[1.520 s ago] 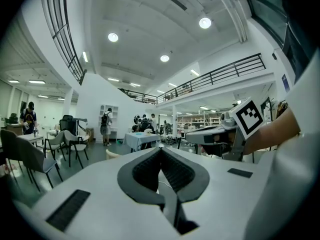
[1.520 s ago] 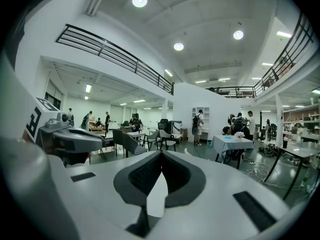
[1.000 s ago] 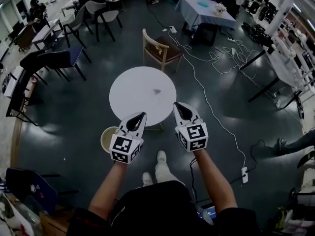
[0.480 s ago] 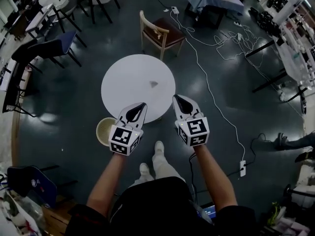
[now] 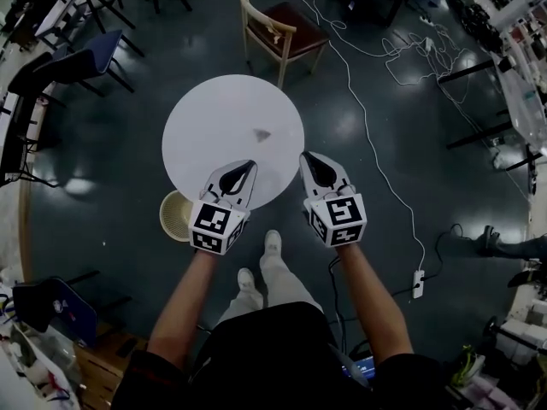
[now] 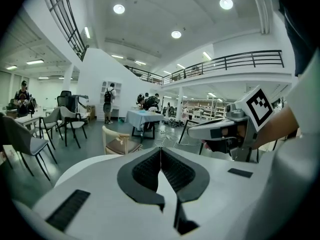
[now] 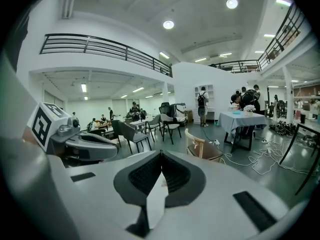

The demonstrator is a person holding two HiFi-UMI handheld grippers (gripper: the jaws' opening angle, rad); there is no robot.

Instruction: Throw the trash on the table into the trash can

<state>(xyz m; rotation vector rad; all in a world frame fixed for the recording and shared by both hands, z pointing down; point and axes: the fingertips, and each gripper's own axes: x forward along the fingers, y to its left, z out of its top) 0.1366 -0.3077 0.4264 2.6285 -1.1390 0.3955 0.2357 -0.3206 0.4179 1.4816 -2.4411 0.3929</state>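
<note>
Left gripper (image 5: 249, 166), right gripper (image 5: 307, 157): jaws pressed together, nothing held. Trash scrap (image 5: 262, 134) on table (image 5: 205, 118), ahead of both tips, between them, untouched. Trash can (image 5: 173, 214) left of left jaws.

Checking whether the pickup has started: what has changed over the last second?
The person has stepped closer to the round table, so both grippers now reach further over its near edge. Nothing was grasped or released. Unchanged: the left gripper and right gripper have their tongs shut and empty, the piece of trash lies on the table, and the trash can stands beside it.
</note>
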